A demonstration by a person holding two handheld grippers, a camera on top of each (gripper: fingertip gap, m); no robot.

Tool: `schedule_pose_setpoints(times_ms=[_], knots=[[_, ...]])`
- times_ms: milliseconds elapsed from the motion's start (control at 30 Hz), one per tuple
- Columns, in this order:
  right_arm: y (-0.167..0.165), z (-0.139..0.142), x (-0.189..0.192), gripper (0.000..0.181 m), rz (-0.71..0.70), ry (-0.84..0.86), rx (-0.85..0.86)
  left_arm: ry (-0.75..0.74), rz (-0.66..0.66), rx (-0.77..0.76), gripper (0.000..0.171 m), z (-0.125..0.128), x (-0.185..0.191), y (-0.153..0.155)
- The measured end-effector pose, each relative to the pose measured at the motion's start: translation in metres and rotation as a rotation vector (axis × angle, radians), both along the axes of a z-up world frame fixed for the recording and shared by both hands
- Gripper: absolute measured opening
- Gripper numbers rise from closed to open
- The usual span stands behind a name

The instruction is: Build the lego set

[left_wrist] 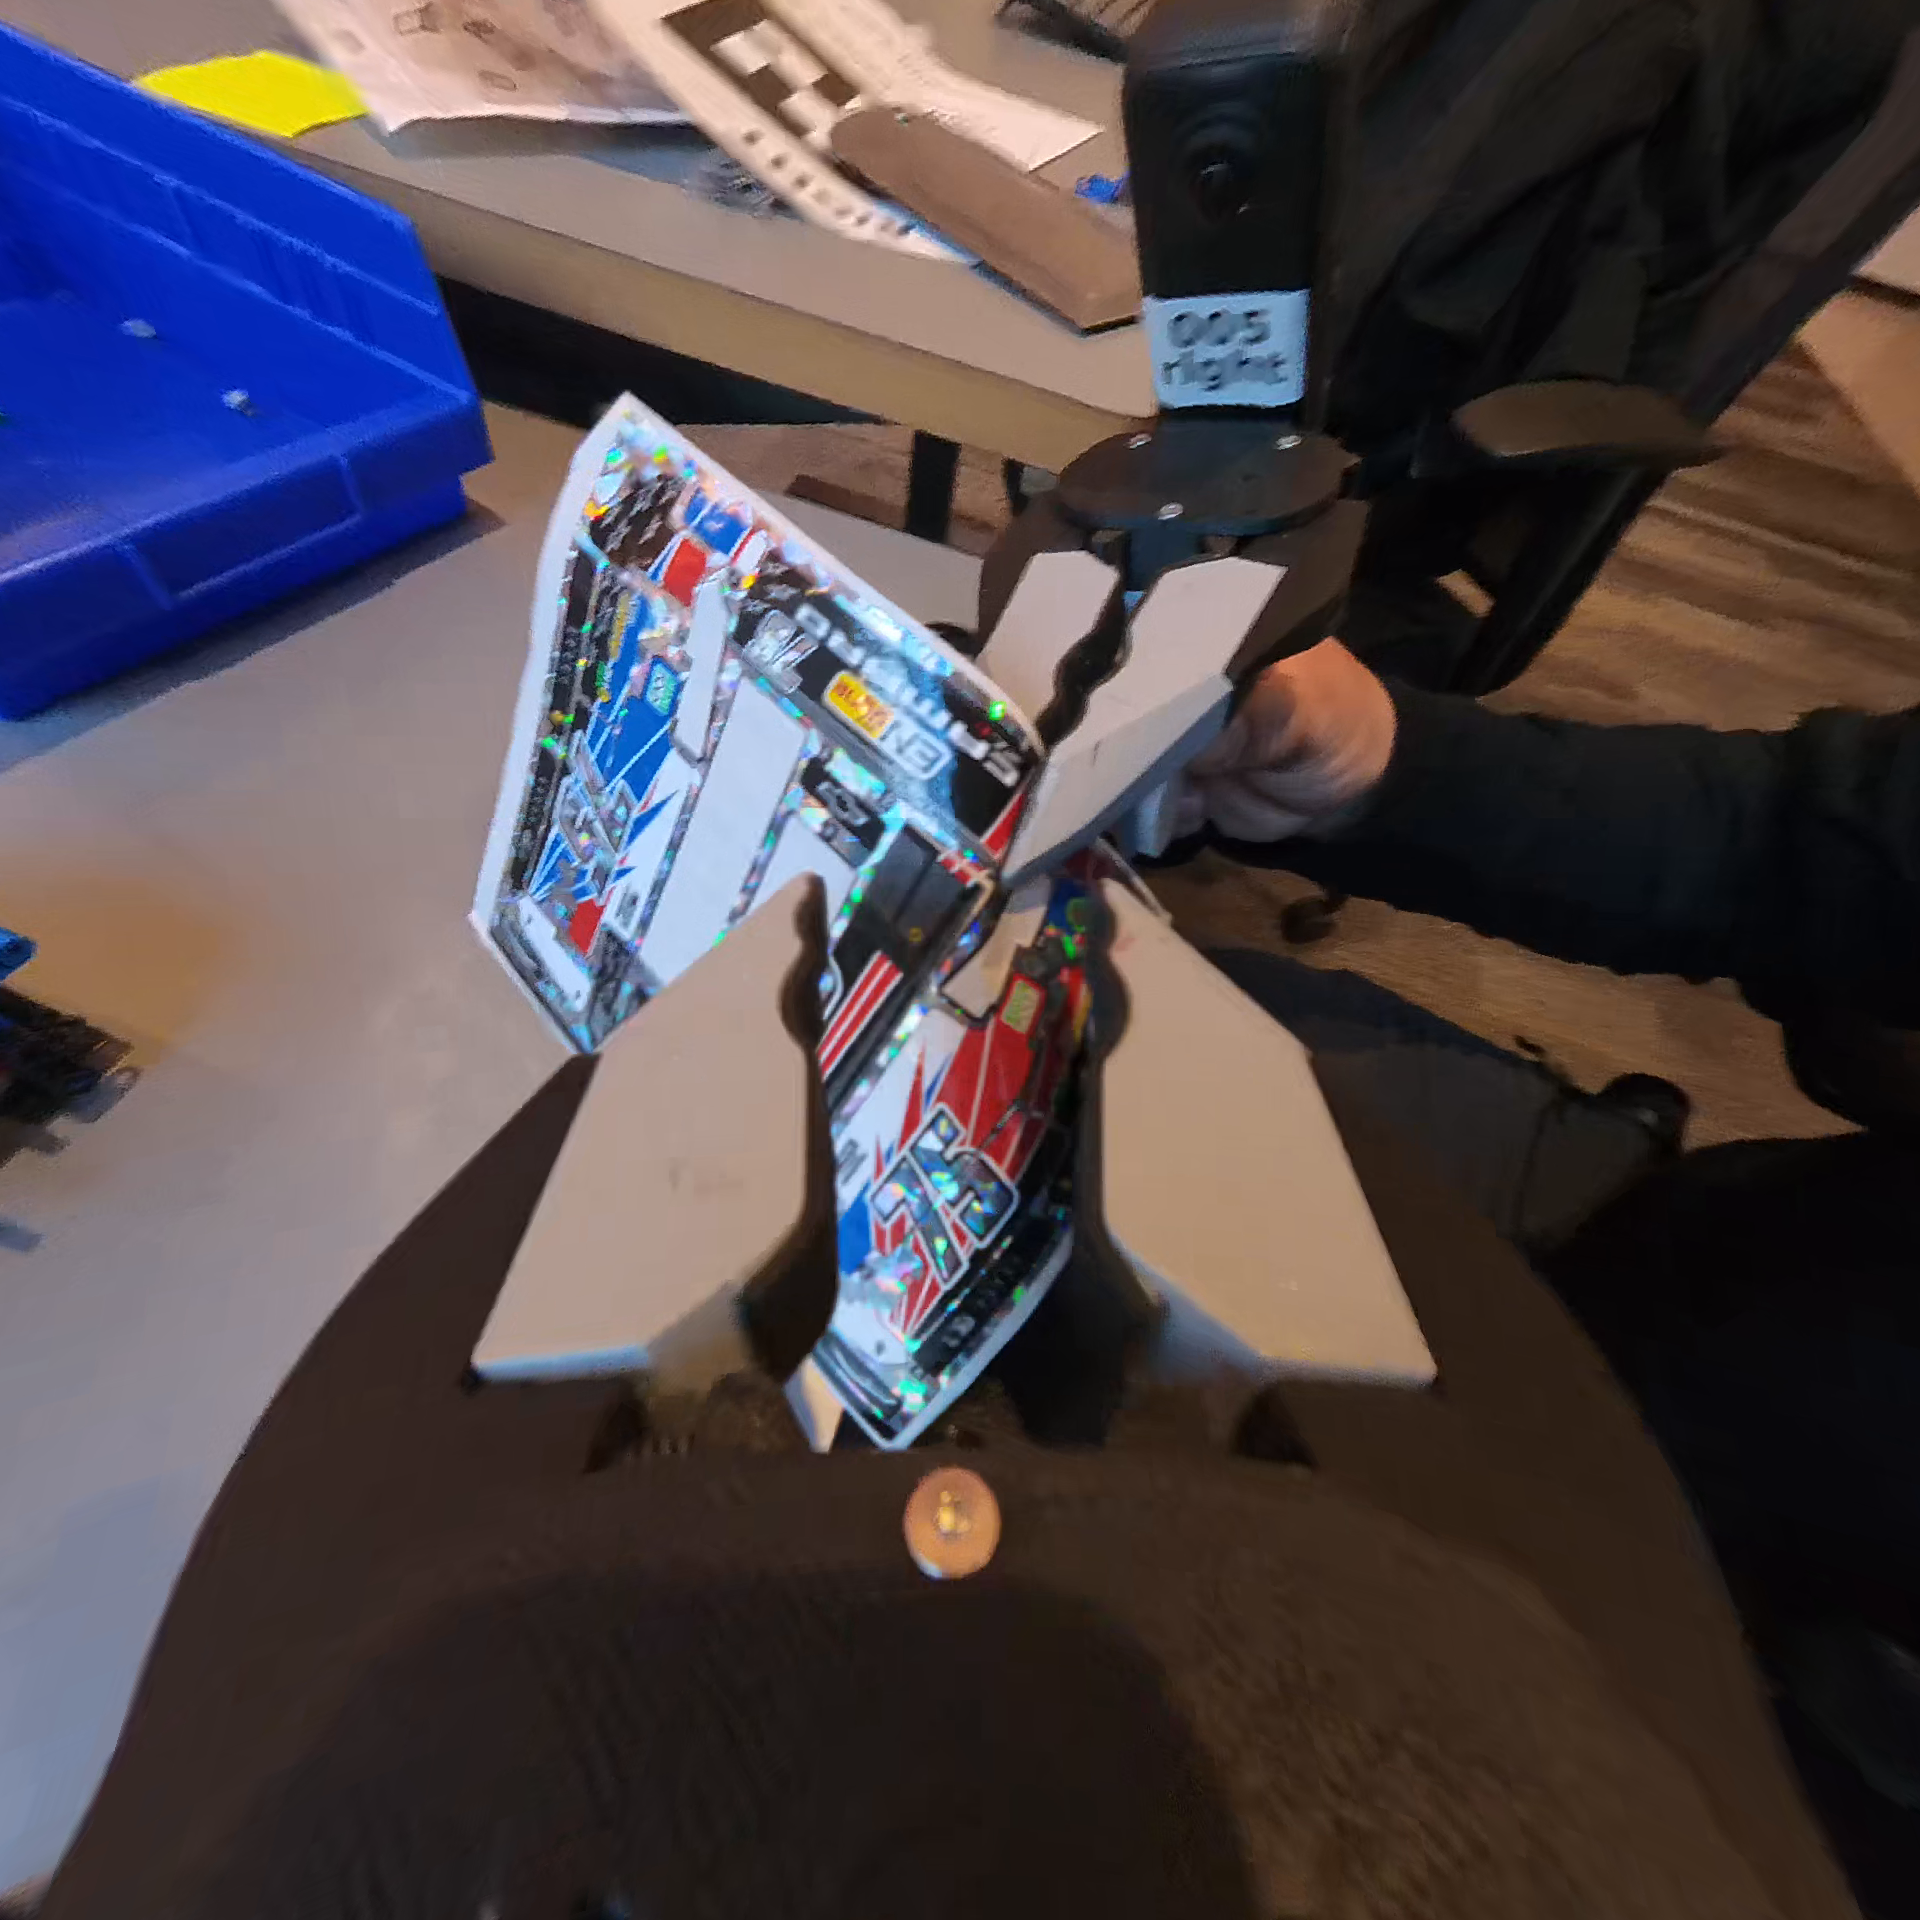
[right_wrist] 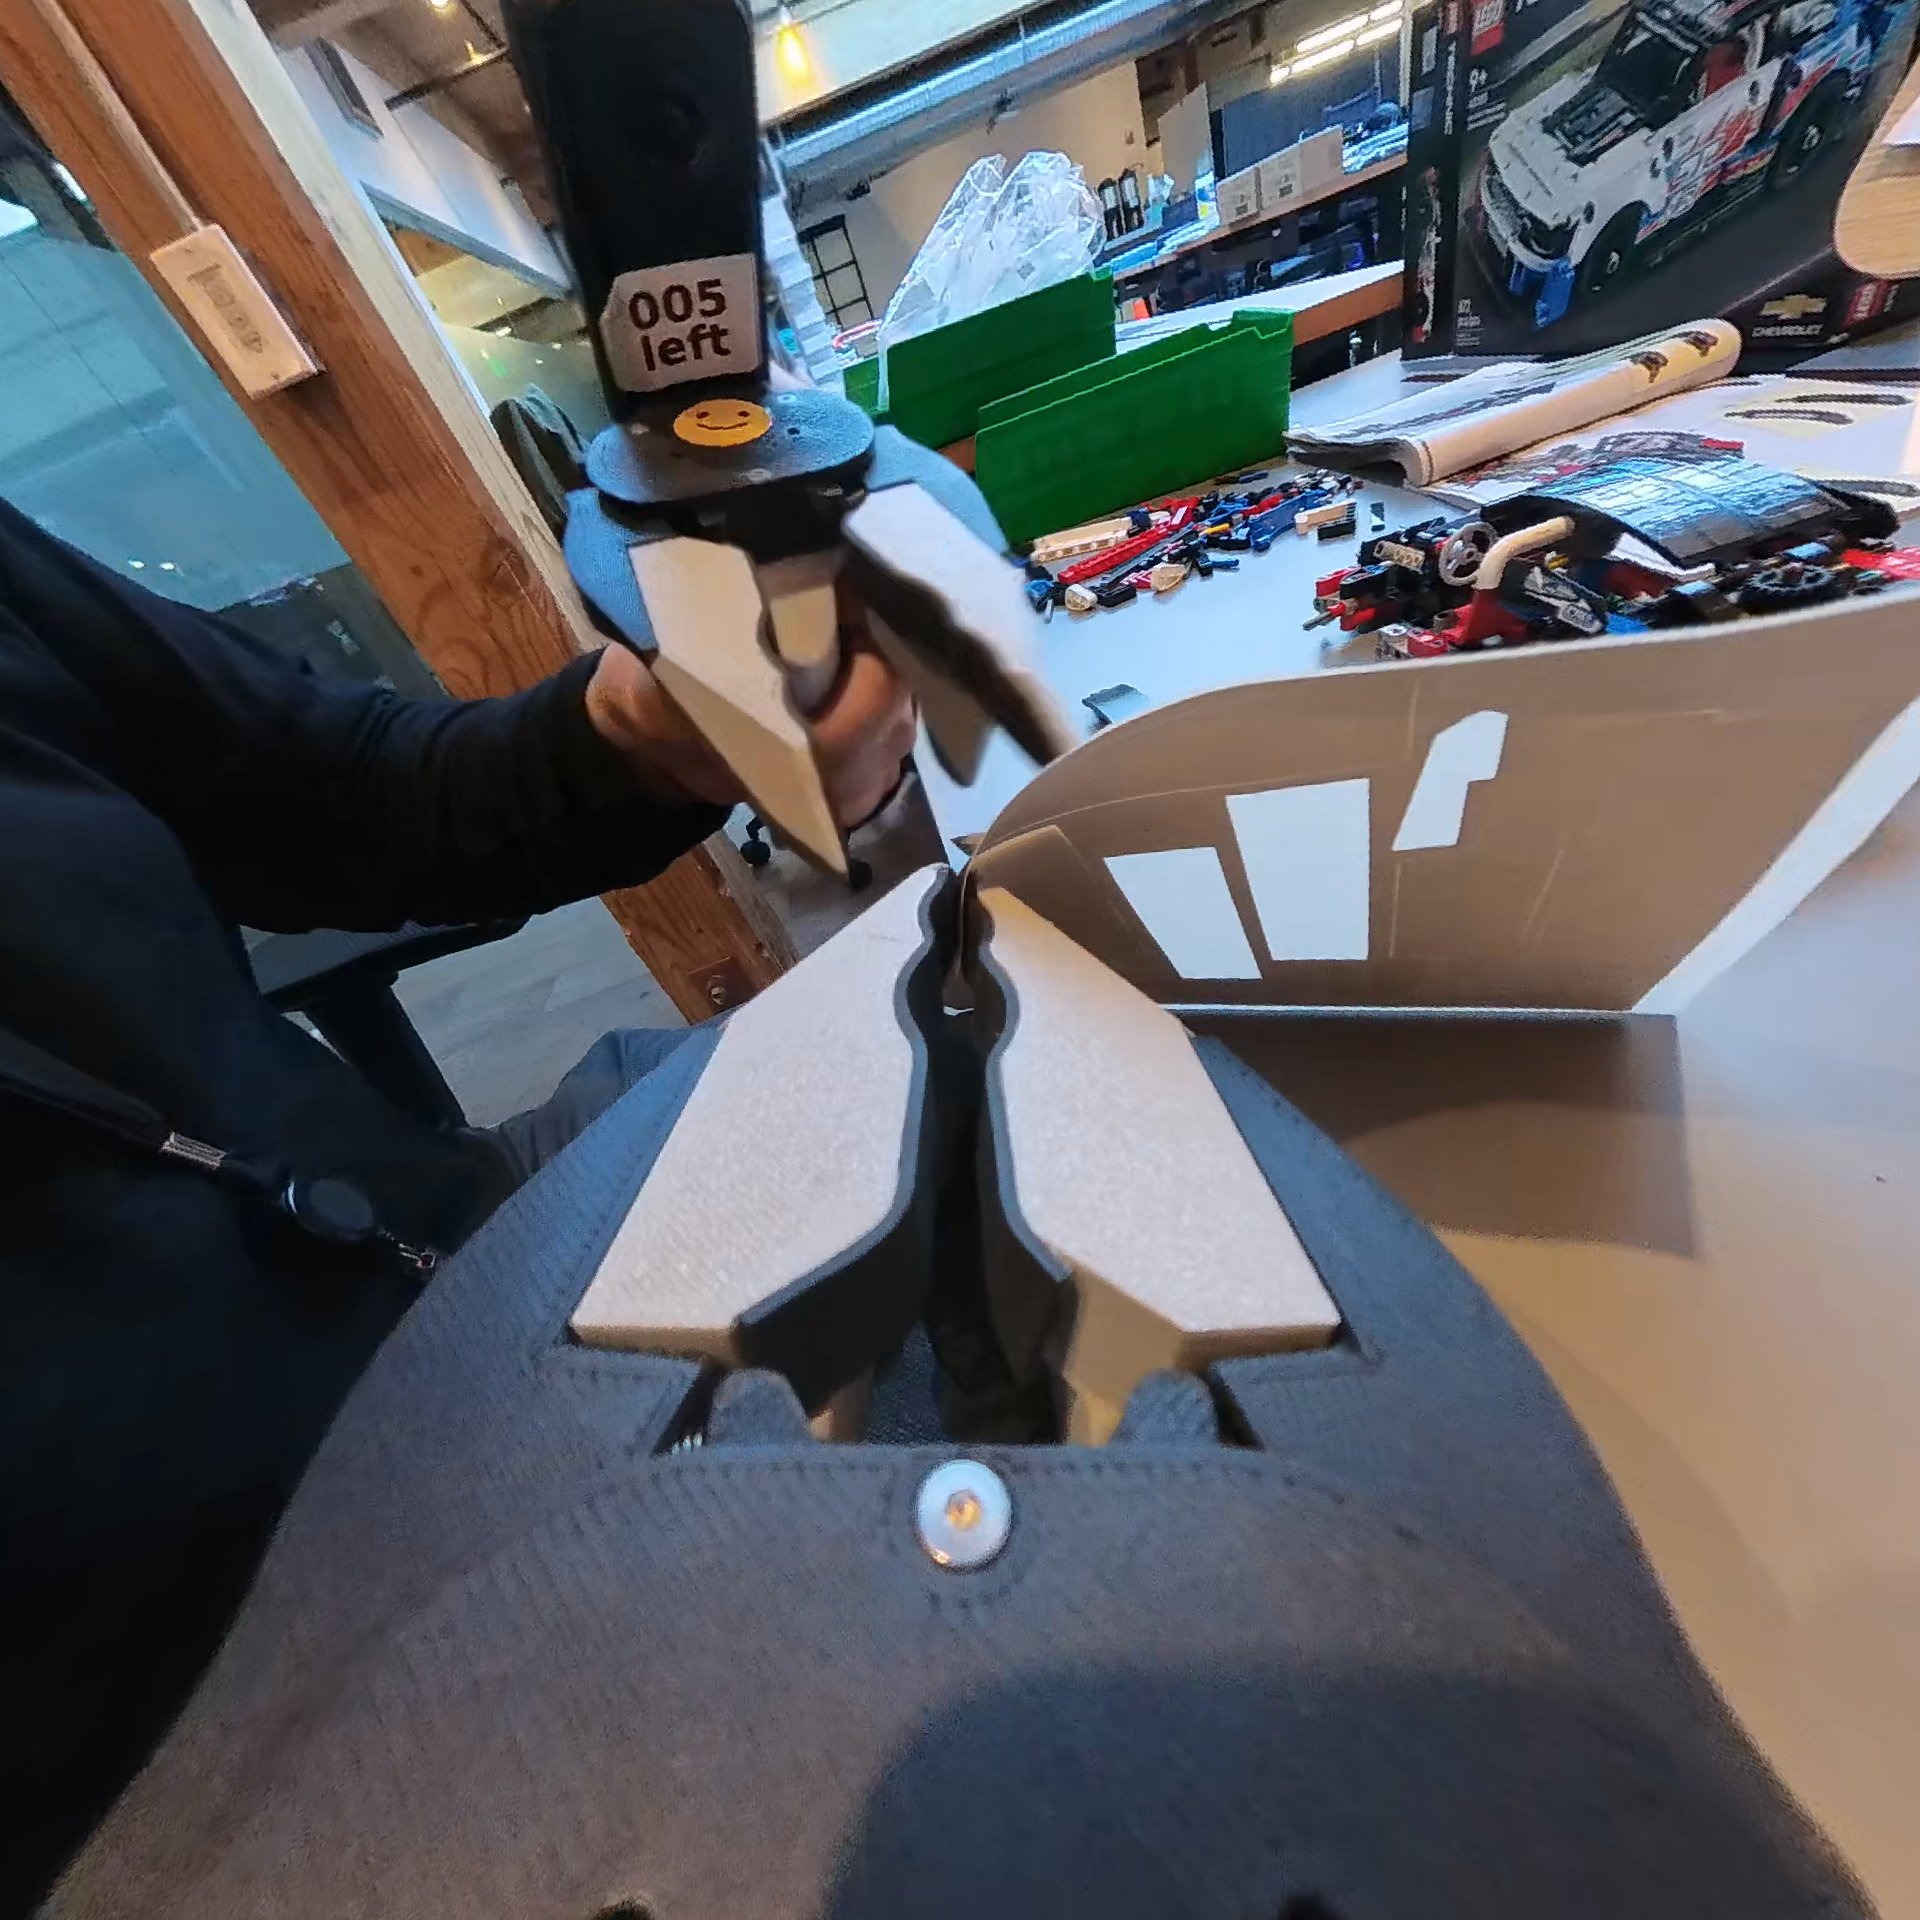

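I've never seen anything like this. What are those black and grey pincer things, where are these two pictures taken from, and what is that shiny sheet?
There is no robot here. A person holds two hand-operated pincers, called grippers, one in each hand. Each carries a camera looking along its own two fingers, which gives the two pictures.

The left gripper shows large at the bottom of its own view, and the right gripper likewise in its view. Each also appears farther off in the other's picture.

Both grip a sticker sheet, printed and glittery on one side, plain on the back, with some stickers already gone. The right gripper is shut on its corner; the left's fingers straddle the sheet.

On the table lie loose lego pieces, a half-built car, green bins and the set's box.
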State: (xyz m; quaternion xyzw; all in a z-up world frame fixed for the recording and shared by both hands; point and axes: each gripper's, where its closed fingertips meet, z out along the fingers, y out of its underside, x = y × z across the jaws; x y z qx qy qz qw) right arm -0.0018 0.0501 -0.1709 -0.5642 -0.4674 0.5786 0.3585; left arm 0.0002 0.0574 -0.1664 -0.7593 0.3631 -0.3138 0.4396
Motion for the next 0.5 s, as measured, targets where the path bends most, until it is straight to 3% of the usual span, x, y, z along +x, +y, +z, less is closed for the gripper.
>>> schedule_pose_setpoints(times_ms=[200, 333, 500], knots=[[-0.0018, -0.0011, -0.0015, 0.000, 0.005, -0.003, 0.005, 0.035, 0.010, 0.048, 0.030, -0.0029, -0.0015, -0.0006], [-0.0022, -0.0024, -0.0017, 0.000, 0.000, -0.009, 0.010, 0.043, 0.021, 0.041, 0.030, -0.0057, -0.0008, 0.0024], [-0.0012, -0.0033, -0.0012, 0.000, -0.006, -0.008, 0.006, 0.022, 0.007, 0.071, 0.012, -0.0077, 0.0021, -0.0006]])
